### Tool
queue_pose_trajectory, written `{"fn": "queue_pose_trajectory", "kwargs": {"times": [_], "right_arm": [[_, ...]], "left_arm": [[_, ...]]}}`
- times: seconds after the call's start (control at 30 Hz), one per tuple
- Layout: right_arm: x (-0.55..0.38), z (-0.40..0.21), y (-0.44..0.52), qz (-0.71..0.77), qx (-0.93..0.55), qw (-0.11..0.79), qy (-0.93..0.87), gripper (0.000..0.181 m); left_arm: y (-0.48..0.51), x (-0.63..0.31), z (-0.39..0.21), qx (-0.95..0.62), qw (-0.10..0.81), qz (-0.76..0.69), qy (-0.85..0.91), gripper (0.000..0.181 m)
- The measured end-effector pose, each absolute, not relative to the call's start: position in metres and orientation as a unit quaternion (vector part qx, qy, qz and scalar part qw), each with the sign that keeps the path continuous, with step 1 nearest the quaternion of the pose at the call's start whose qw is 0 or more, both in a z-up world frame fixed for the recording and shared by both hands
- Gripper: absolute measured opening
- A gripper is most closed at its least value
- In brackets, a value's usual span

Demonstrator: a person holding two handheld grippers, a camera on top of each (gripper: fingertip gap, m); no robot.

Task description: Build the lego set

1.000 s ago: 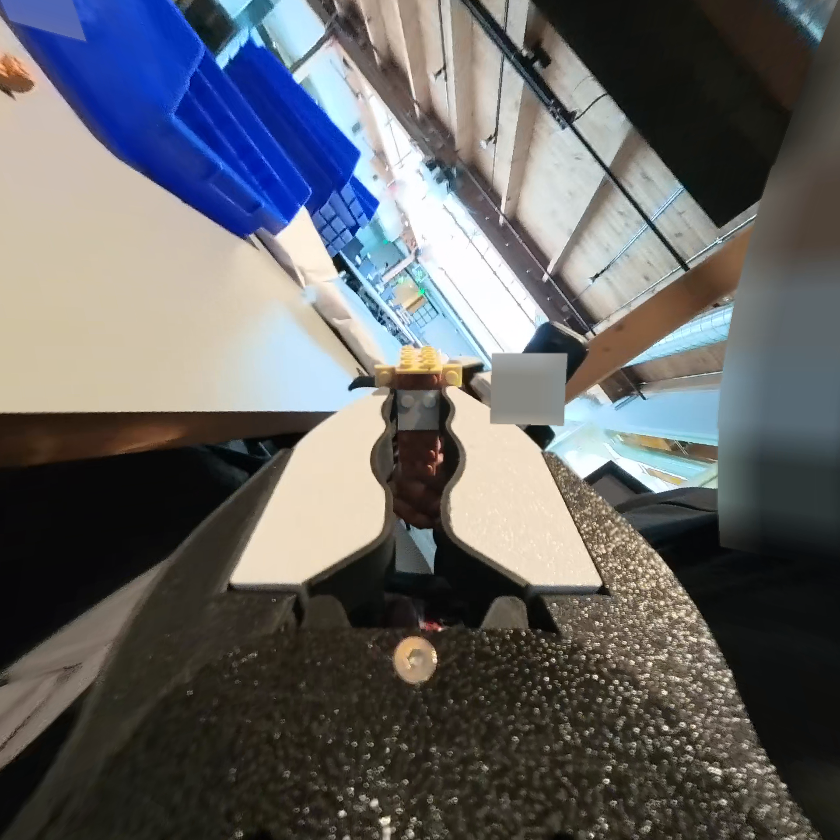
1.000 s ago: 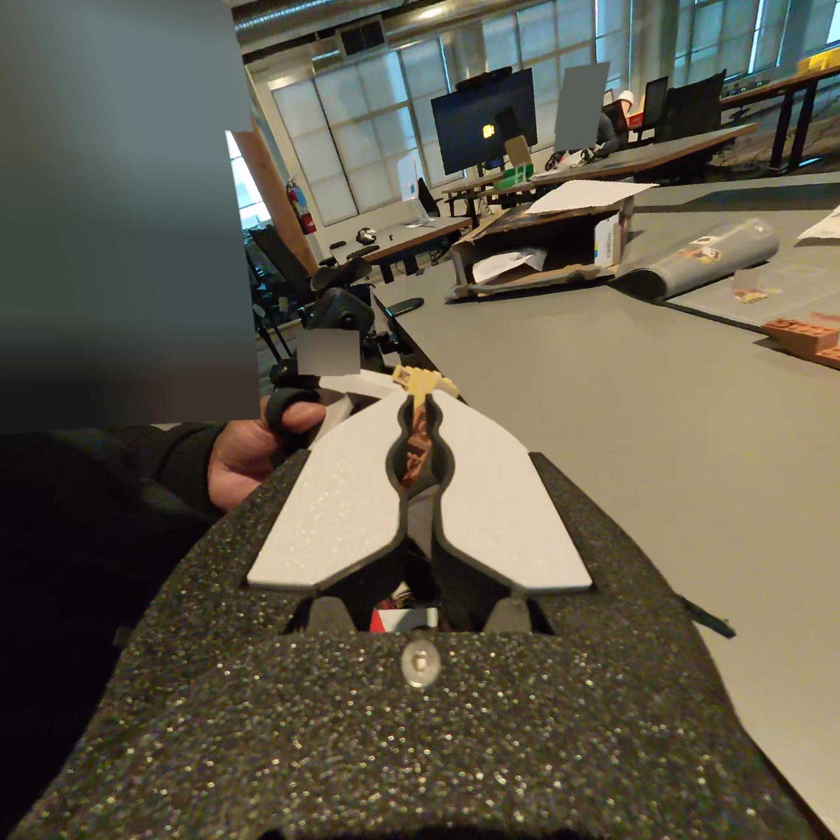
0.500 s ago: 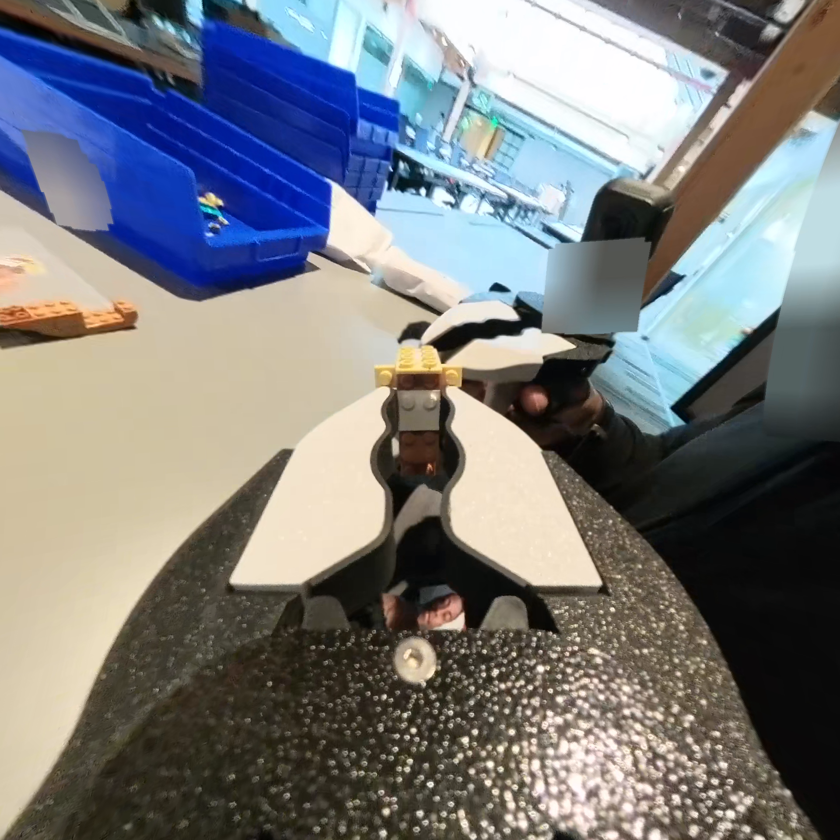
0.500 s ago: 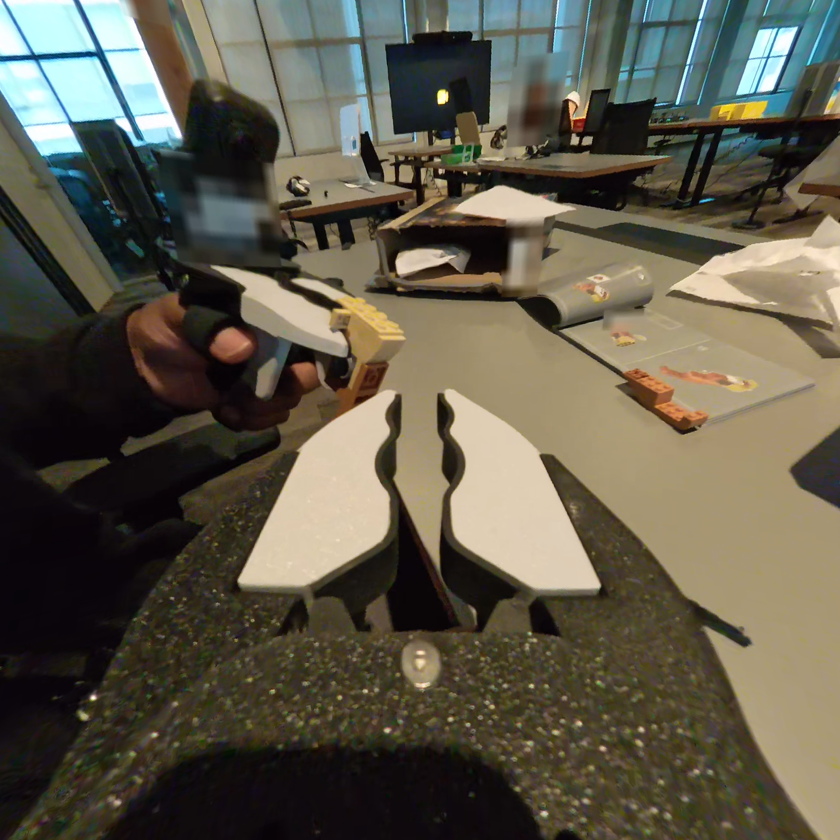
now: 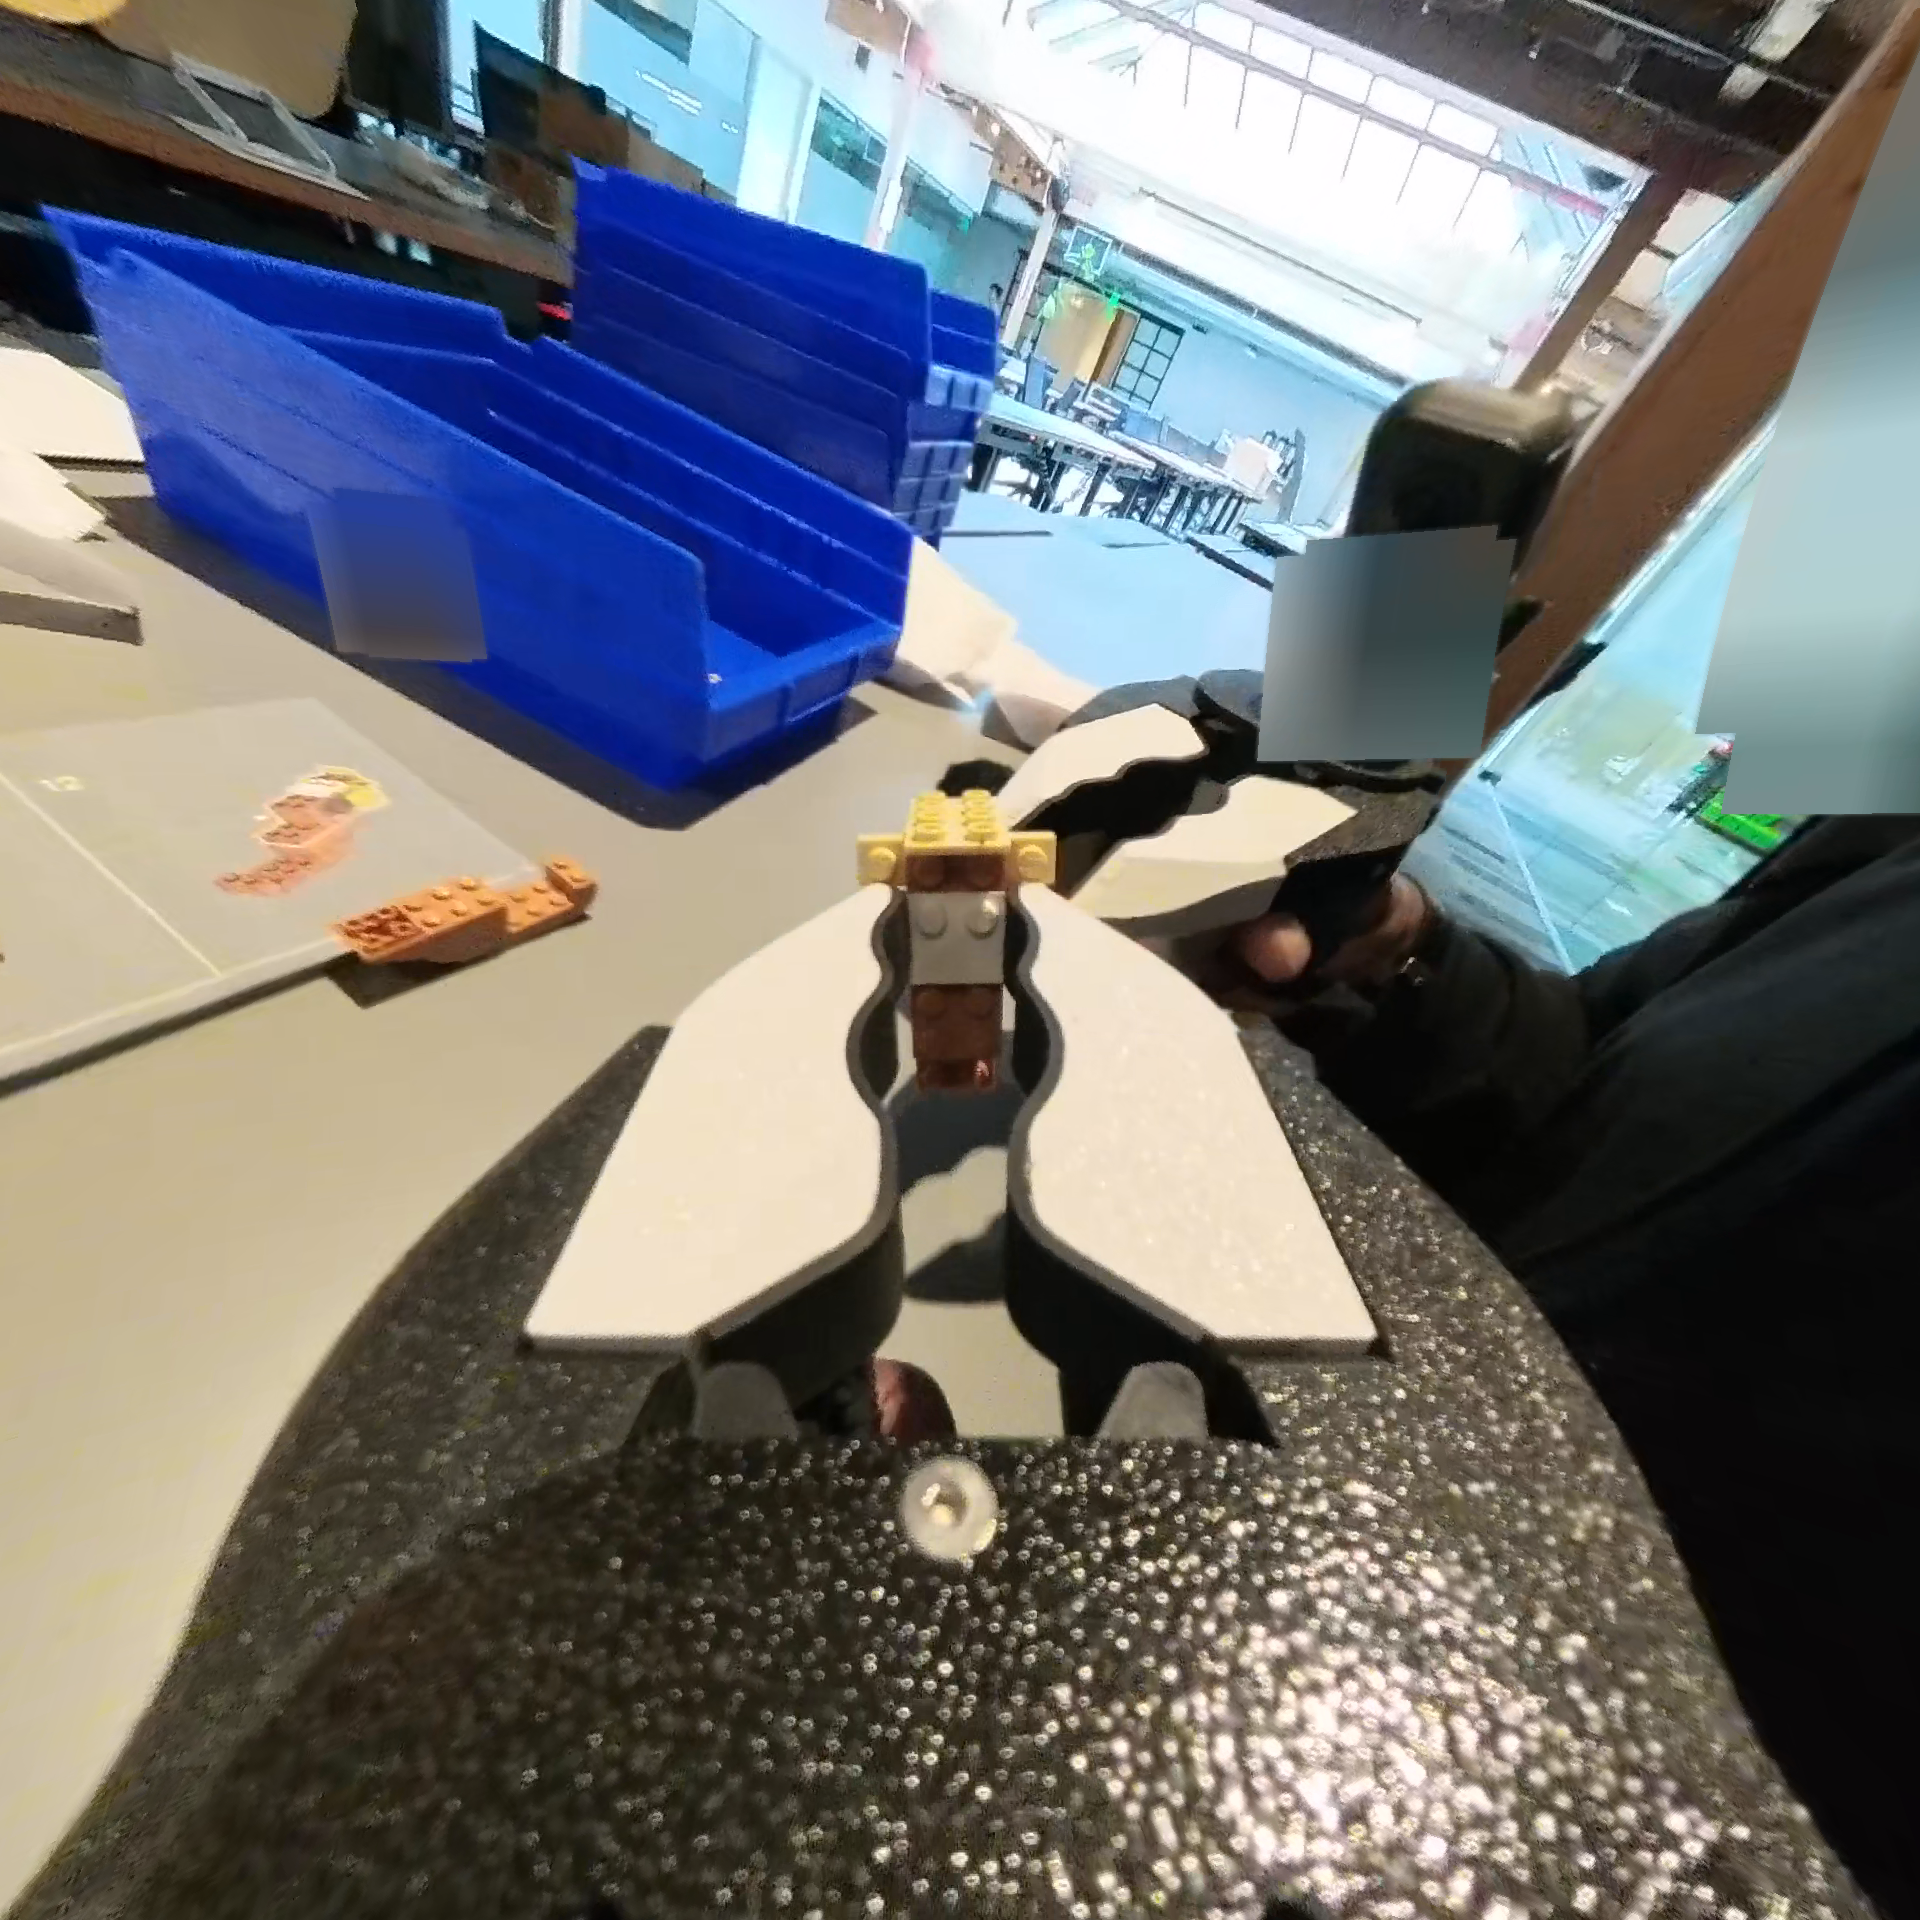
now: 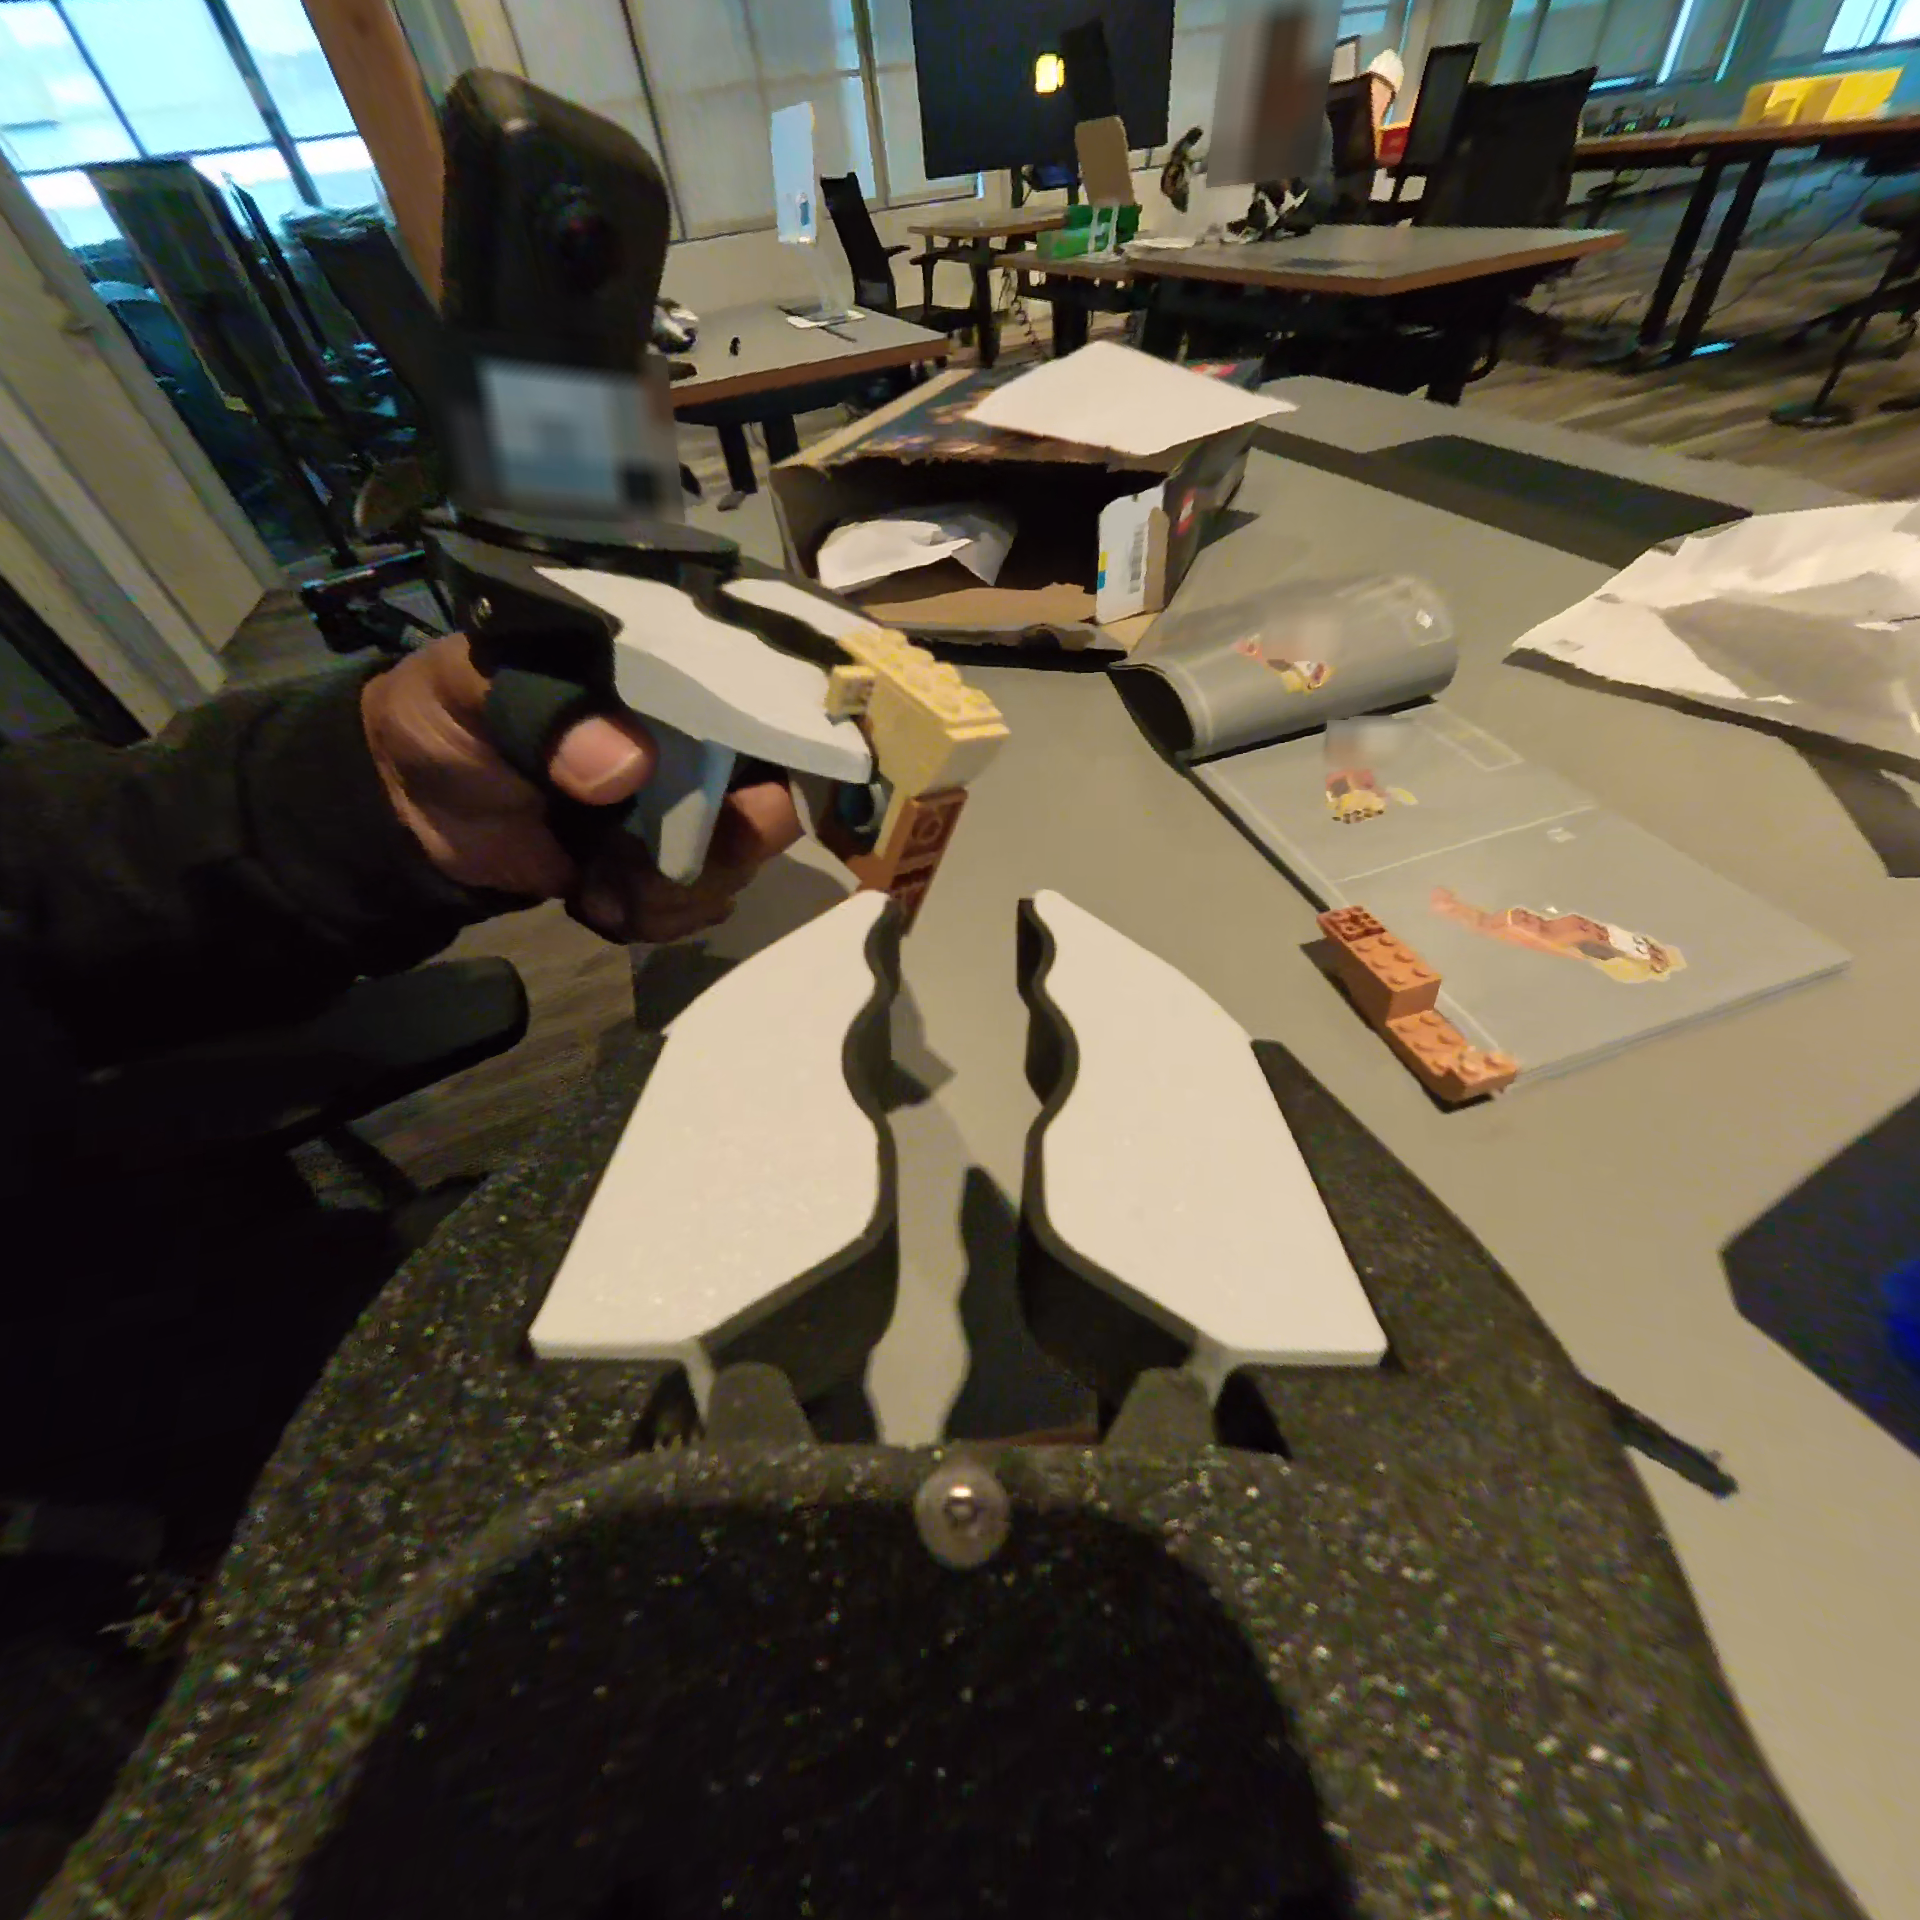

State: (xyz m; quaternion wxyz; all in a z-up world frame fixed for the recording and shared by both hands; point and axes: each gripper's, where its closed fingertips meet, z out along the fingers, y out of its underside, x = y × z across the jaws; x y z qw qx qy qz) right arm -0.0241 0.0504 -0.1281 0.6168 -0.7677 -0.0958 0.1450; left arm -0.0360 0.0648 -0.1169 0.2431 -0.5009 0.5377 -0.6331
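A: A second ago both claws pinched the little brick model together. Now the right claw (image 6: 956,914) has let go and pulled back. It is open, with nothing in it.

B: So who has the model?

A: The left claw (image 5: 956,914) does. It is squeezed tight on the brick model (image 5: 956,914), holding it up above the tabletop (image 5: 260,1195). The yellow bricks poke out past the tips.

B: What lies farther off?

A: An orange brick piece (image 6: 1413,1013) sits on the edge of the open instruction book (image 6: 1579,935). Behind that are blue bins (image 5: 540,520) and a torn cardboard box (image 6: 1039,520).

B: Which step is this?

A: I think one part just got pressed on. Next, the right claw likely needs to reach for the orange piece and close on it gently.
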Motion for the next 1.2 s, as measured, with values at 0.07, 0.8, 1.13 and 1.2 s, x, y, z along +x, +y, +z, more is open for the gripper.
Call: {"fn": "queue_pose_trajectory", "kwargs": {"times": [0.07,0.8,1.13,1.2], "right_arm": [[-0.019,-0.128,0.061,0.148,-0.77,0.613,-0.101,0.022],[0.029,-0.176,0.105,0.097,-0.814,0.548,-0.168,0.024],[0.03,-0.185,0.101,0.081,-0.824,0.533,-0.175,0.024],[0.03,-0.185,0.101,0.078,-0.824,0.533,-0.175,0.024]], "left_arm": [[0.075,-0.029,-0.12,-0.495,0.251,-0.619,0.555,0.016],[0.13,-0.001,-0.212,-0.432,0.151,-0.259,0.851,0.016],[0.123,-0.001,-0.225,-0.423,0.138,-0.248,0.861,0.017],[0.122,-0.002,-0.225,-0.422,0.137,-0.253,0.86,0.018]]}}
